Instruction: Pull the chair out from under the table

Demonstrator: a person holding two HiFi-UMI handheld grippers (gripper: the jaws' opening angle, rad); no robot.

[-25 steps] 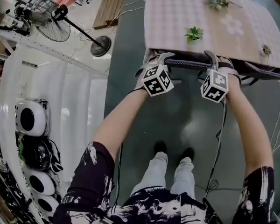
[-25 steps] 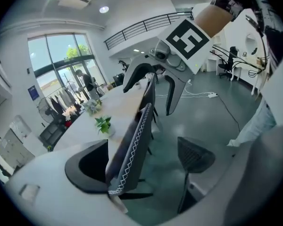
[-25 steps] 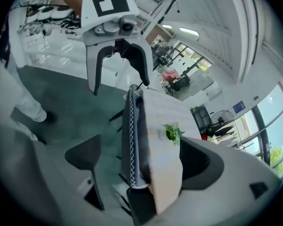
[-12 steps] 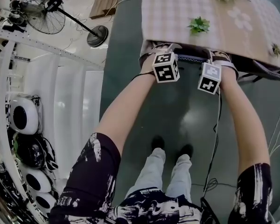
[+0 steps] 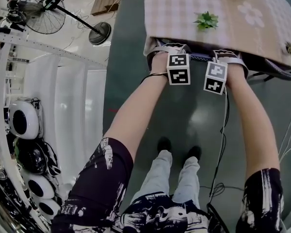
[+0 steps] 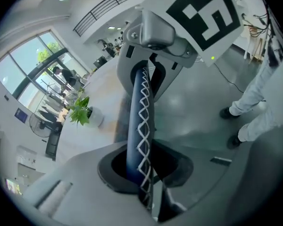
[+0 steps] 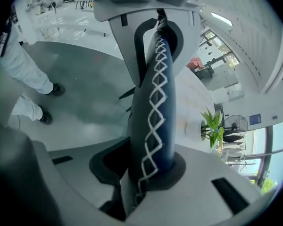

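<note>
The chair is tucked under the table, which wears a checked cloth; only the chair's dark blue top rail with white cross-stitching shows at the table's near edge. My left gripper sits on the rail's left part and my right gripper on its right part. In the left gripper view the rail runs between my left gripper's pads, with the right gripper clamped farther along. The right gripper view shows the rail in the right gripper. Both sets of jaws are closing and press on the rail.
A small potted plant and flower decorations stand on the table. A pedestal fan is at the far left, beside a white rack holding round devices. Cables trail over the grey floor near the person's shoes.
Both grippers came down onto the chair's top rail. Their jaws, wide open a second ago, have closed around it.
</note>
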